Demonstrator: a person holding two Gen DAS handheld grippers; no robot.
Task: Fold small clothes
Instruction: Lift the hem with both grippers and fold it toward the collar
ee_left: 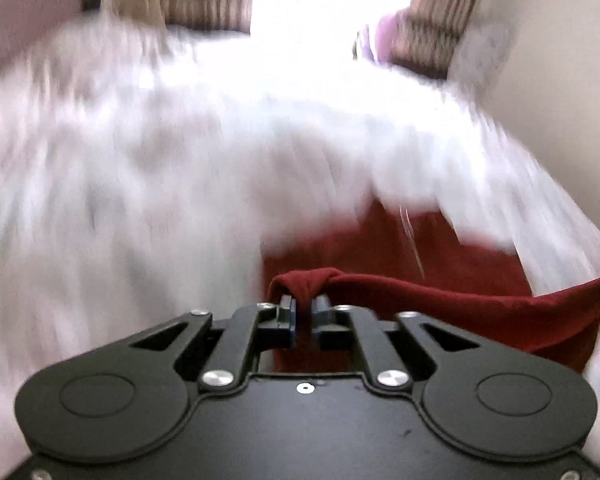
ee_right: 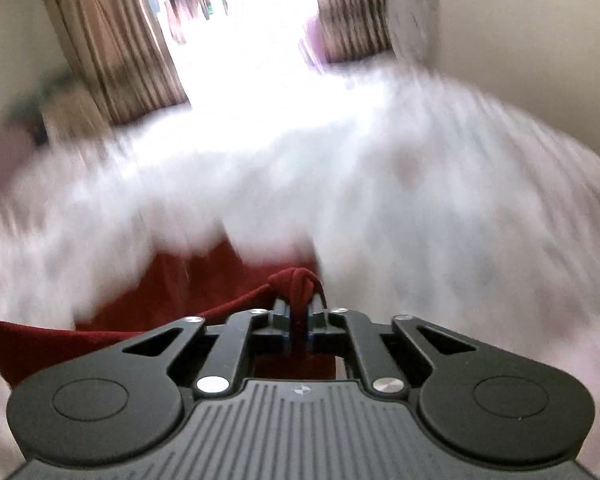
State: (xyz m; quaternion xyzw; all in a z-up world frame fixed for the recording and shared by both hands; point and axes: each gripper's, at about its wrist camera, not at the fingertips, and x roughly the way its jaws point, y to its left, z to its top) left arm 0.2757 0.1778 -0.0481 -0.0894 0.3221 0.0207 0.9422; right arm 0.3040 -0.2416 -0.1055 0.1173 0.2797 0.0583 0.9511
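We hold one dark red garment by two corners, one in each gripper, above a white bed whose surface is smeared by motion blur. The left gripper has its jaws pressed together on a bunched corner of the cloth; the right gripper likewise pinches a gathered knot of the same cloth. The top edge runs between the two grips with a slight sag, and the rest of the garment hangs or trails toward the bed; whether its lower part touches the sheet we cannot tell.

To do this step well, we judge that both grippers should travel together at equal height, so the edge between them stays level and taut without stretching. We should lay the free end down first, then lower the held edge onto it, keeping both pinches firm until the cloth rests flat.

Count: one garment, two grippers, one bed, two curtains flanking one bright window. Other items are too blurred to count.
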